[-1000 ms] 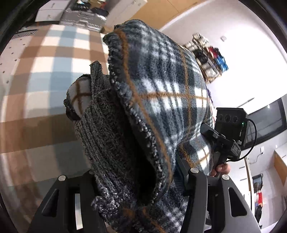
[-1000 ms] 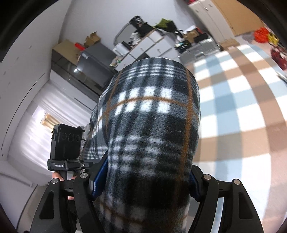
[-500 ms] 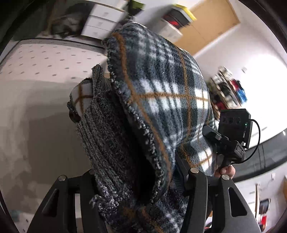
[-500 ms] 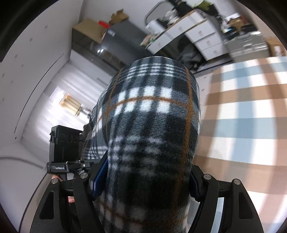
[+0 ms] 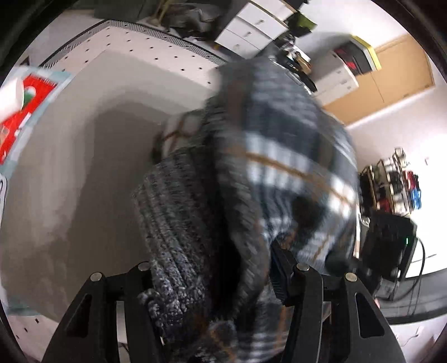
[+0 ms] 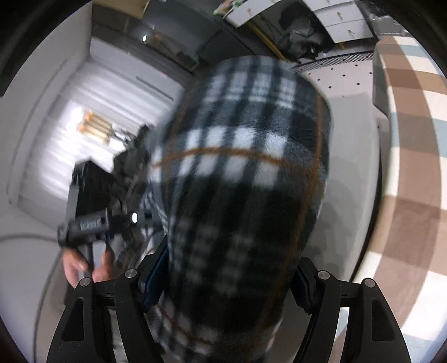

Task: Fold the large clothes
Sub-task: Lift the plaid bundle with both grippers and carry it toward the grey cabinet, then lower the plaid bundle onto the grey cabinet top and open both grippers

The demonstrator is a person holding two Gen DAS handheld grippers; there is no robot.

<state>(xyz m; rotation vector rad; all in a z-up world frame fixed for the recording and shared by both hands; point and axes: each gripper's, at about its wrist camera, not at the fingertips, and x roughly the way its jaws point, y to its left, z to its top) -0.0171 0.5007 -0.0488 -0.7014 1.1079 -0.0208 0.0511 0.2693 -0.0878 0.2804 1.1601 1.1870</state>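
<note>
A large plaid fleece garment (image 5: pixel 282 167), dark blue, white and orange with a grey knit part (image 5: pixel 178 223), is bunched between the jaws of my left gripper (image 5: pixel 218 279), which is shut on it. My right gripper (image 6: pixel 229 282) is shut on the same plaid garment (image 6: pixel 245 173), which bulges up and fills the middle of its view. Both hold the cloth in the air. The right gripper's body (image 5: pixel 391 245) shows at the right of the left wrist view, and the left gripper (image 6: pixel 95 220) with the hand holding it shows at the left of the right wrist view.
A pale grey surface (image 5: pixel 69 167) lies below at the left. A checked brown, blue and white cloth (image 6: pixel 413 156) is at the right. A red and white item (image 5: pixel 25 100) lies at the far left. Drawers and shelves (image 5: pixel 251 25) line the back.
Both grippers have swung with the garment away from the checked cloth toward the pale grey surface. The views are now blurred by motion. Both grips on the cloth hold.
</note>
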